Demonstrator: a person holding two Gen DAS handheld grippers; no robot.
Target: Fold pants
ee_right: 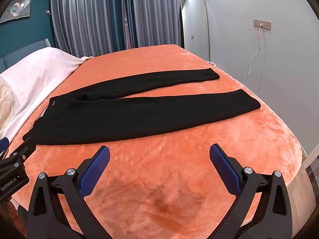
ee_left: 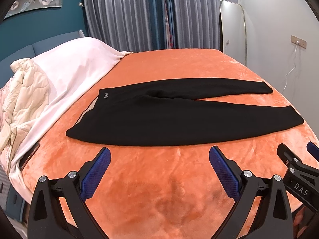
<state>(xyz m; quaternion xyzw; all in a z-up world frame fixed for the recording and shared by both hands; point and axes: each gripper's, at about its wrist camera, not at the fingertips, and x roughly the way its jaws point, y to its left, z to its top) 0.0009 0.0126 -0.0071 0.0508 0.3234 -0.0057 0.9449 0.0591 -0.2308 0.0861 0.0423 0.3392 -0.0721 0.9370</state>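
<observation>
Black pants (ee_left: 159,117) lie flat and spread on the orange bed cover (ee_left: 159,189), waistband to the left, both legs running right in a narrow V. They also show in the right wrist view (ee_right: 127,115). My left gripper (ee_left: 159,155) is open and empty, hovering just in front of the pants' near edge. My right gripper (ee_right: 159,154) is open and empty, in front of the near leg. The right gripper shows at the right edge of the left wrist view (ee_left: 297,151); the left gripper shows at the left edge of the right wrist view (ee_right: 16,145).
A white blanket (ee_left: 65,75) and a cream quilt (ee_left: 24,91) are piled along the left of the bed. A phone (ee_left: 30,155) lies at the blanket's edge. Grey curtains (ee_left: 139,14), a standing mirror (ee_left: 233,29) and a wall socket with a cable (ee_left: 298,41) are behind.
</observation>
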